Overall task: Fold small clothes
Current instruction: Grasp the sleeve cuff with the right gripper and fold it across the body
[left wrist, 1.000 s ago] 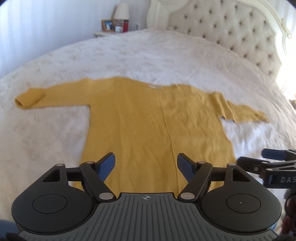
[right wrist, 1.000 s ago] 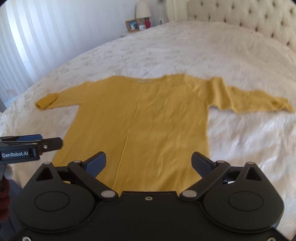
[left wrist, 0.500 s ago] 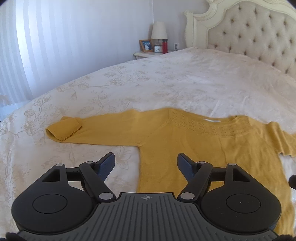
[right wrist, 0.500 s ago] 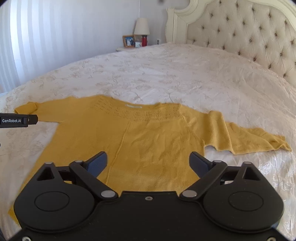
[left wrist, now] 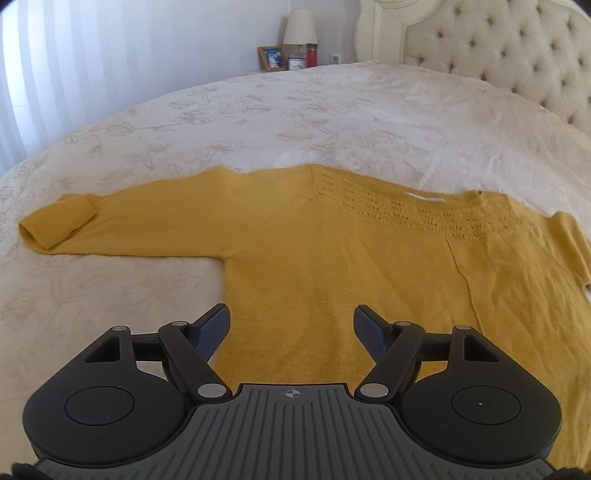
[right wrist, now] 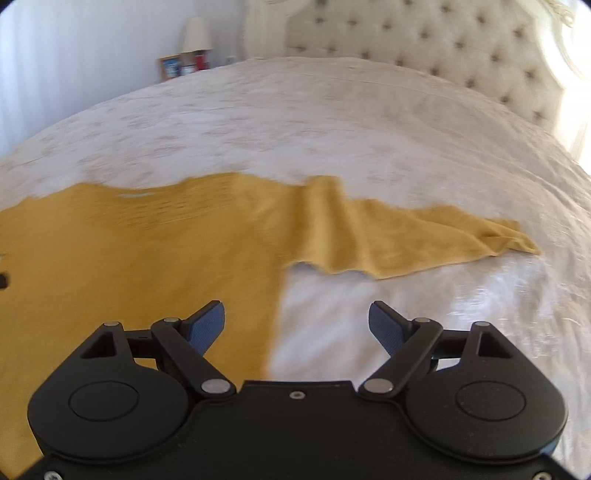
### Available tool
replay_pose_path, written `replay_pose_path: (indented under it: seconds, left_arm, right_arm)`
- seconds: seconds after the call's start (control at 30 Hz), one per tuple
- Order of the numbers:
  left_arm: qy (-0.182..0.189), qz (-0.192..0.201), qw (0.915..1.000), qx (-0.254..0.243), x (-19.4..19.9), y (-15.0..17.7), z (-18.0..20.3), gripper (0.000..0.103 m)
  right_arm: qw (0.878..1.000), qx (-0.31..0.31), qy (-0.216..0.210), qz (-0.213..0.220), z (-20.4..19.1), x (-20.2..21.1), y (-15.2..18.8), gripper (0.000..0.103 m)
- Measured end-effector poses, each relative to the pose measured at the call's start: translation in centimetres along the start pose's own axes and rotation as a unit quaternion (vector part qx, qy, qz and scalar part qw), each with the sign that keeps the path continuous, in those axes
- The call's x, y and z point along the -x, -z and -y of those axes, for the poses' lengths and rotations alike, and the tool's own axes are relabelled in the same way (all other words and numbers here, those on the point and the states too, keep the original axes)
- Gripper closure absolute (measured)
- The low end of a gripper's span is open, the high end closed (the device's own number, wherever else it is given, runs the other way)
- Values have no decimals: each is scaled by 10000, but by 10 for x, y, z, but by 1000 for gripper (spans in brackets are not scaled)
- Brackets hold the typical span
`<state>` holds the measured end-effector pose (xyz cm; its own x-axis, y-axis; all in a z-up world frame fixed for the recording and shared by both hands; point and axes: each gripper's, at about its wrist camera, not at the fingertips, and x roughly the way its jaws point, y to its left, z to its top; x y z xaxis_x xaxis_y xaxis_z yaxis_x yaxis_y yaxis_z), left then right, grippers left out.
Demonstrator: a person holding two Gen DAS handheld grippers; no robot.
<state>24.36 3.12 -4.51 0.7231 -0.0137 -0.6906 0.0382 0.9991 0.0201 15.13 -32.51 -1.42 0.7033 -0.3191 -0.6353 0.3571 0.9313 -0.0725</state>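
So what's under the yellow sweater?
The yellow sweater lies flat on the white flowered bedspread, which shows all around it. Whether anything is tucked beneath, the knit hides.

Bedroom, domestic: wide bed with cream floral bedspread [left wrist: 295, 110]; tufted headboard [left wrist: 498, 48] upper right; nightstand lamp [left wrist: 300, 27] and framed photo [left wrist: 272, 58], top centre.

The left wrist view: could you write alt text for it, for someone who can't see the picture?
A mustard-yellow sweater lies flat and unfolded on a cream floral bedspread, one sleeve stretched out to the left with its cuff turned back. At the bottom, the open left tool hovers over the sweater's body, holding nothing. Behind stand a tufted headboard and a nightstand lamp.
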Motion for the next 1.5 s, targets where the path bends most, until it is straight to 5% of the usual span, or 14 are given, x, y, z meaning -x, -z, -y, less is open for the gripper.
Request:
replay_pose_path:
  seconds: [0.43,0.8,0.83,0.87,0.9,0.93,0.97,1.2,1.5]
  left_arm:
    - [204,176,9977,-627,-25,21,2,30]
    - [255,302,9968,-695,-32,24,2,30]
    - [258,303,9967,-703,-32,24,2,30]
    - [264,305,9967,-702,-31,24,1,30]
    - [273,306,9968,-688,-31,24,1,30]
    - [281,302,9969,-671,-31,23,1,30]
    - [289,300,9969,-661,-31,22,1,30]
    - [270,297,9984,-393,-29,12,-9,30]
    - [163,307,9993,140,-22,-5,-36,30]
  right_arm:
    - [9728,-1818,1410,-284,165,-96,-40,17]
    - [9488,-2611,1622,-732,211,-161,-47,20]
    - [9484,-2652,1587,-707,210,-163,-46,26]
    - [9496,-2645,1552,-652,208,-162,-45,43]
    - [9518,-2605,1502,-604,206,-161,-46,72]
    - [9541,-2579,1401,-591,205,-160,-49,87]
    - [9550,-2566,1371,-583,203,-159,-53,91]
    - [9792,-1631,1203,90,143,-108,-109,92]
    - [9961,-317,-331,757,-12,-40,-169,94]
